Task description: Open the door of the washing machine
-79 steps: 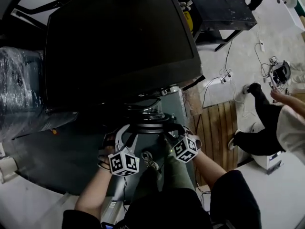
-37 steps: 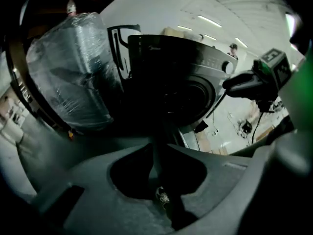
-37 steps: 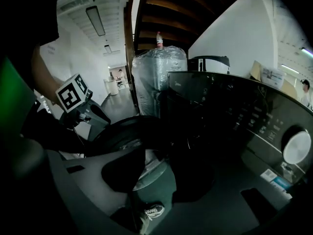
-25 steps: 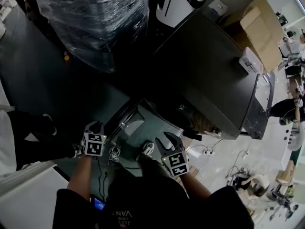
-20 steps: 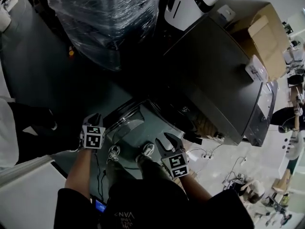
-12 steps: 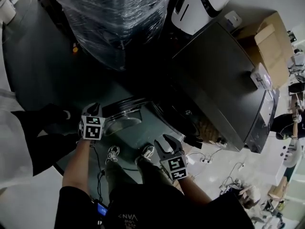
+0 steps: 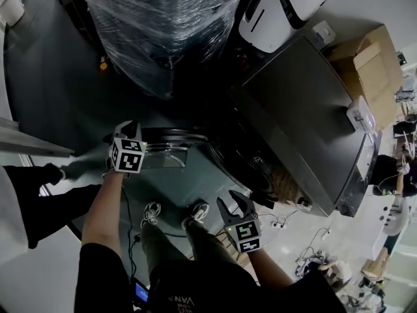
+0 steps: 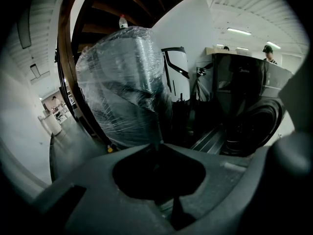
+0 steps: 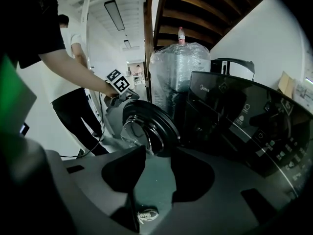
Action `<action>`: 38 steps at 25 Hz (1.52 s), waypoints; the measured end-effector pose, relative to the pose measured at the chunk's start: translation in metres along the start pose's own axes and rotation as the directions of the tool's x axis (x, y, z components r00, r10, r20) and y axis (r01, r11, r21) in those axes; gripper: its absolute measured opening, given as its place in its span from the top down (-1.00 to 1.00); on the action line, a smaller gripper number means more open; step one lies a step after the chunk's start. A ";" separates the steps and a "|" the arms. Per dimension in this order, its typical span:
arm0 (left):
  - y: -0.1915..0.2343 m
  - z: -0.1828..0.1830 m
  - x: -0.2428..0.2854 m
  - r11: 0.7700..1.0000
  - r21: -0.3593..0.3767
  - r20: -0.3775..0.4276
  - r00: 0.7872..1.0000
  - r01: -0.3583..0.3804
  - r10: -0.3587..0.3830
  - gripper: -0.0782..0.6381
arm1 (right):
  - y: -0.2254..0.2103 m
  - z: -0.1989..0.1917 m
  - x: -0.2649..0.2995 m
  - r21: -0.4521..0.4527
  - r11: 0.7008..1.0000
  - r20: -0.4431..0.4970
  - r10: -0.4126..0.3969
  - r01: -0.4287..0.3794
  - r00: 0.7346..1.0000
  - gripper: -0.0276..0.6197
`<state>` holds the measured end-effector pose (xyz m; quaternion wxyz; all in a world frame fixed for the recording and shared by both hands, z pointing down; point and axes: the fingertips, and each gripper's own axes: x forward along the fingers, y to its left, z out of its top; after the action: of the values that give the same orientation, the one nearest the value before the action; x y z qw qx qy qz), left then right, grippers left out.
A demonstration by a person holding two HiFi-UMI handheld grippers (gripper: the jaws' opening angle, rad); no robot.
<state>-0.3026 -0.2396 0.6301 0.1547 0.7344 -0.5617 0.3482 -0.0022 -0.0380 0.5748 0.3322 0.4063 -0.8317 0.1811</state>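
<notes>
Door [image 7: 167, 154] farther open than before, plastic-wrapped stack [image 7: 163, 31] near.

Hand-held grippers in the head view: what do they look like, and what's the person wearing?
The left hand-held gripper and the right hand-held gripper are each dark grey, with two curved jaws and a white cube printed with black square markers. The left one's jaws have just been closing, with nothing between them. The person wears a black short-sleeved top.
</notes>
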 end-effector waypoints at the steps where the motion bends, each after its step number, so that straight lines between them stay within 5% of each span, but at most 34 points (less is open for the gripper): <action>1: 0.002 0.004 0.004 1.000 0.000 0.005 1.000 -0.005 0.005 0.68 | -0.001 0.000 0.001 0.001 1.000 0.001 -0.001 0.001 1.000 0.40; 25: 0.005 0.057 0.055 0.995 0.095 0.007 1.000 -0.011 0.011 0.69 | -0.001 0.014 0.024 0.029 1.000 0.019 0.011 -0.011 1.000 0.40; 30: 0.001 0.055 0.045 0.993 0.120 -0.003 1.000 0.013 -0.012 0.68 | 0.005 0.021 0.022 0.031 1.000 0.033 0.001 -0.002 0.999 0.40; 38: -0.019 0.043 -0.009 0.995 0.085 0.089 0.995 0.046 -0.053 0.68 | 0.013 0.036 0.011 0.056 0.998 0.069 -0.042 0.039 0.997 0.40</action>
<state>-0.2716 -0.2533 0.5965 0.1071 0.7691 -0.5349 0.3332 -0.0318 -0.0566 0.5562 0.2954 0.4381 -0.8291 0.1827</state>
